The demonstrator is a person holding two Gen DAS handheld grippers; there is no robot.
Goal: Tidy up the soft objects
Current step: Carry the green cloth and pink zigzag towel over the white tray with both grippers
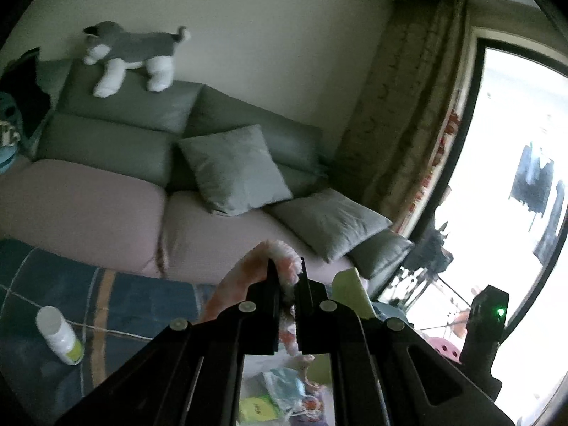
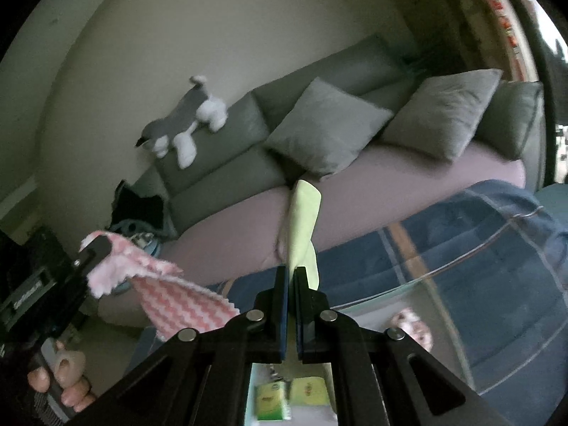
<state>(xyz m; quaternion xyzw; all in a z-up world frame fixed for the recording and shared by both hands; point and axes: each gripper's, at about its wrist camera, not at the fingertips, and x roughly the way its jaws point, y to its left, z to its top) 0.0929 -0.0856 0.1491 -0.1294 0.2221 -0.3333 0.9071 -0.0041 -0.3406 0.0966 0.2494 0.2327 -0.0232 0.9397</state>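
Left tongs (image 1: 285, 266) hide much of the pink cloth (image 1: 280, 252).

I see a pink-and-white zigzag cloth (image 2: 170, 284), fluffy, pinched at one edge between the tips of my left gripper (image 1: 287, 266); the rest hangs down and away to the tool's left. A pale yellow-green cloth (image 2: 301, 223), smooth, is clamped in my right gripper (image 2: 291, 271) and stands up ahead of the tips, folded lengthwise, top corner curled.
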